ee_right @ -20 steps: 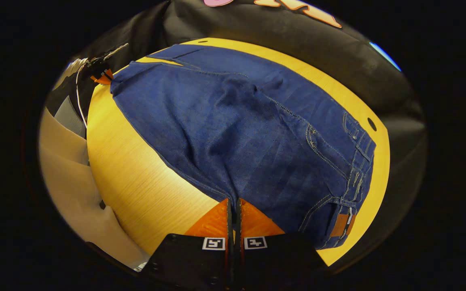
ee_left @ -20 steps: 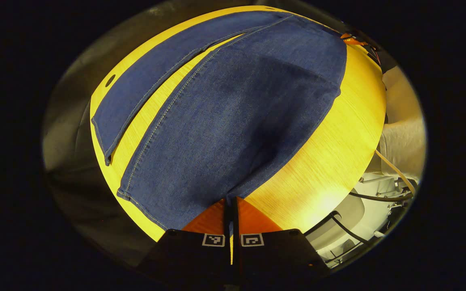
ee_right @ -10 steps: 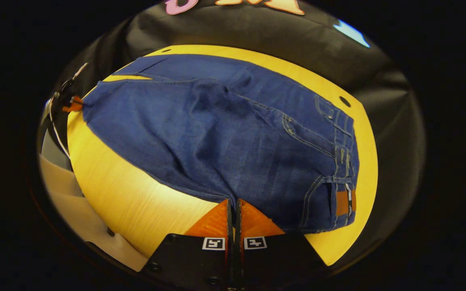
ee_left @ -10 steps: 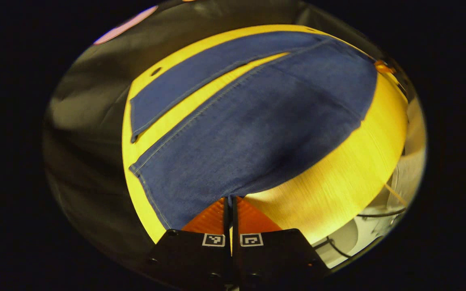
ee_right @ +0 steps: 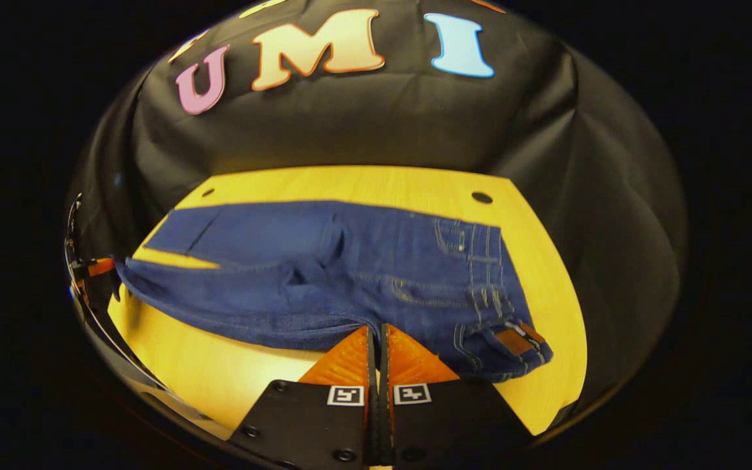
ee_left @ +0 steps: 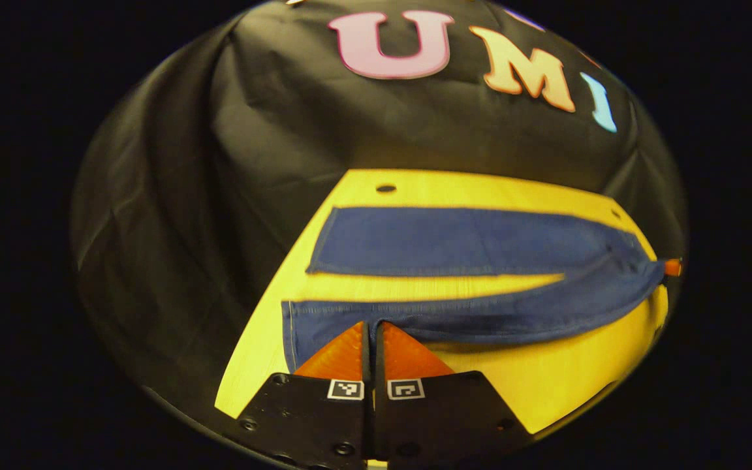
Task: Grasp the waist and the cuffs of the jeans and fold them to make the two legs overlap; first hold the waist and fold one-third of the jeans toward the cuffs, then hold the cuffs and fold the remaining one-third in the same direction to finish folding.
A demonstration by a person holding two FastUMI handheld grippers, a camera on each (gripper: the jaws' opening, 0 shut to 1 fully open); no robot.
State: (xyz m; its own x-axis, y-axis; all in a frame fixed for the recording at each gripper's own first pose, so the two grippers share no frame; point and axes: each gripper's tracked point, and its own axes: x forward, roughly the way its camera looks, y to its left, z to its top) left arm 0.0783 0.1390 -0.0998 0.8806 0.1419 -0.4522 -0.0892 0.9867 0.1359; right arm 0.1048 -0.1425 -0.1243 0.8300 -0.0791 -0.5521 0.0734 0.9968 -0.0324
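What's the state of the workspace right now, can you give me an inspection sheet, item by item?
Surface: yellow wooden table, round holes near its far edge.
Job's things: jeans unfolded; far leg flat, near leg raised at its near edge, table showing between them; waist at the right gripper's end.
Clutter: nothing seen.
Grippers: left gripper shut on the near leg near the cuff; right gripper shut on the jeans near the waist.
Cables: nothing seen.
Surroundings: black cloth wall behind the table.
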